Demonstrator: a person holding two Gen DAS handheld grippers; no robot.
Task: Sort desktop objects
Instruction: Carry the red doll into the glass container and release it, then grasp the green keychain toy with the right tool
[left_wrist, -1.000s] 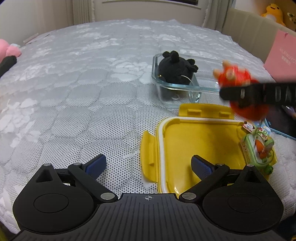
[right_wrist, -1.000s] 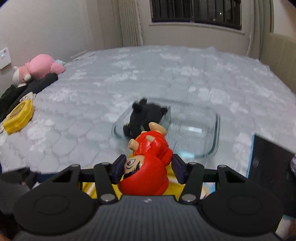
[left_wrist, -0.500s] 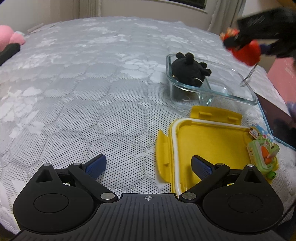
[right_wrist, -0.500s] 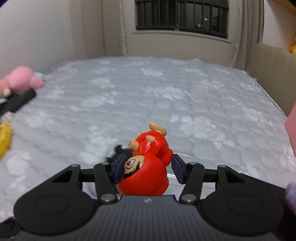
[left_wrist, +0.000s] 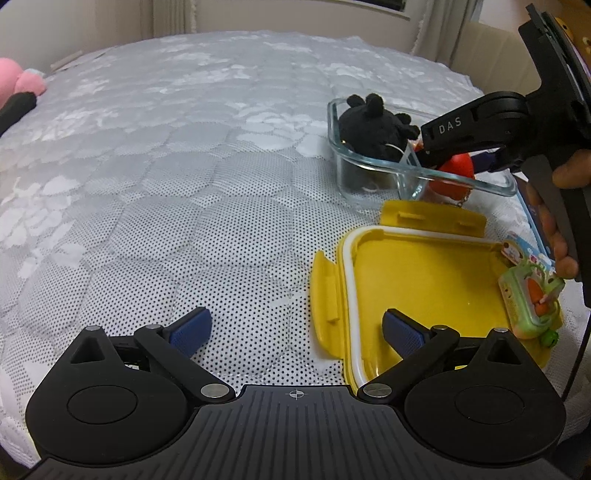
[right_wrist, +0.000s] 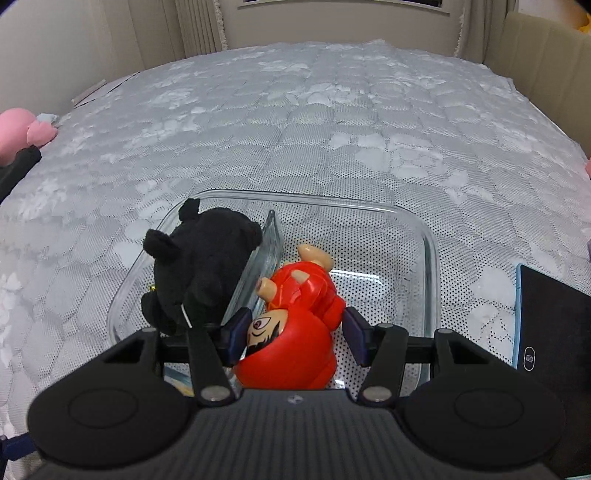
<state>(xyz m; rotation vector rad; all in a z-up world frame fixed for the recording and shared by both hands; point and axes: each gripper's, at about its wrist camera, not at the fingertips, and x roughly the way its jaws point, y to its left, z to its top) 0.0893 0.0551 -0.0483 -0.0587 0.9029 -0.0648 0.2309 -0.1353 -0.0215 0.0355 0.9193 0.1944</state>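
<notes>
The right gripper (right_wrist: 291, 338) has its jaws clamped on the red doll (right_wrist: 295, 332), inside the glass box's (right_wrist: 430, 254) larger compartment. A black plush (right_wrist: 201, 266) fills the smaller one. The left gripper (left_wrist: 295, 328) hangs over the bed (left_wrist: 166, 184), jaws apart, beside the yellow lid (left_wrist: 424, 277).
</notes>
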